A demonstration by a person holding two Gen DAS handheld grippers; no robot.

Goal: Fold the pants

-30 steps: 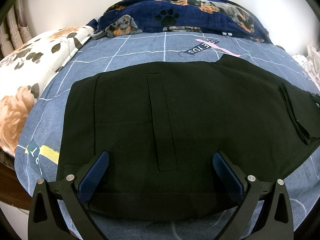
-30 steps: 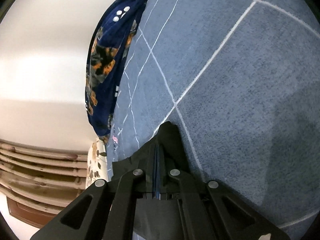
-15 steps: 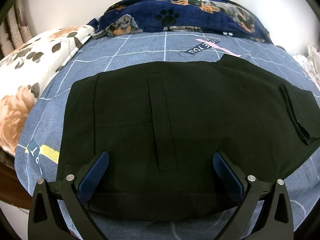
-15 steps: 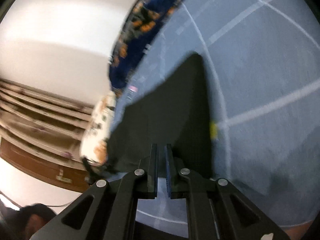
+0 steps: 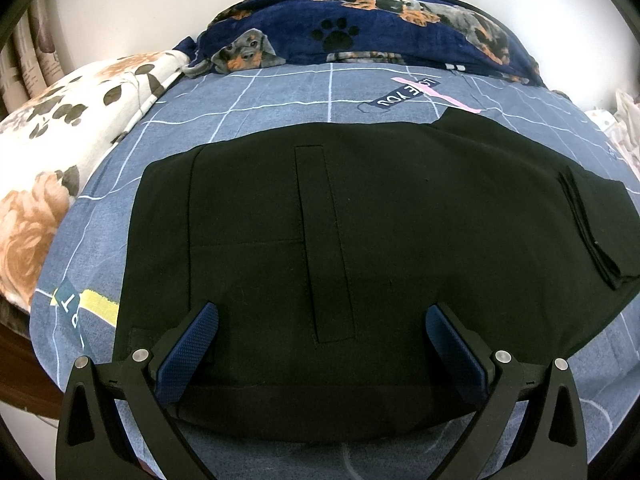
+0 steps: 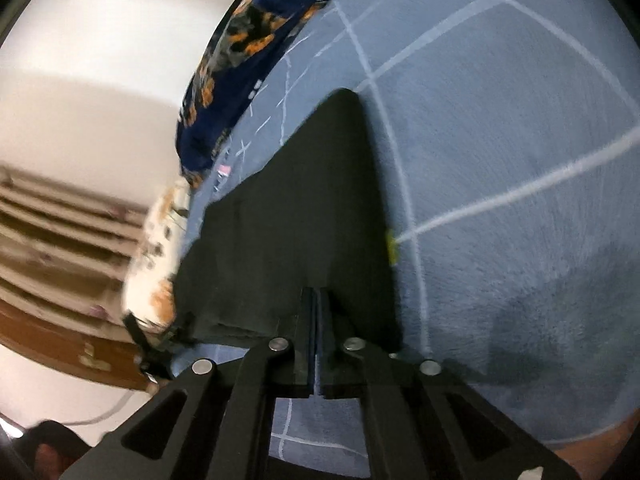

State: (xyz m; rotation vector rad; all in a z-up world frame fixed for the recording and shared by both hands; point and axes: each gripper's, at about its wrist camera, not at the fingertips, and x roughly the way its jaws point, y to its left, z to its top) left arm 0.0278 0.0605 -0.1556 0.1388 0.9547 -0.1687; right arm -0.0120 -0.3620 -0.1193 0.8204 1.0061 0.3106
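Pants [image 5: 360, 248], black, lie spread flat on the bed [image 5: 280, 92], waistband toward the near edge and a long stitched pocket strip running up the middle. On the right the leg is doubled back over itself, its layered edges showing as a stack of folds. The sheet under them is blue-grey with thin white grid lines, a yellow patch at the near left and a pink strip with lettering at the far side. The left gripper [image 5: 322, 344] hangs over the waistband, released, its blue pads [image 5: 188, 350] wide apart and pressing on nothing. The right gripper [image 6: 318, 312] points across the pants from the side; its jaws are opening by a narrow slit, and nothing shows in that slit, the cloth lying beyond the tips. Farther out, a navy blanket with dog and paw prints [image 5: 360, 28] is bunched along the far side of the bed, and a floral quilt [image 5: 60, 152] sits at the left.
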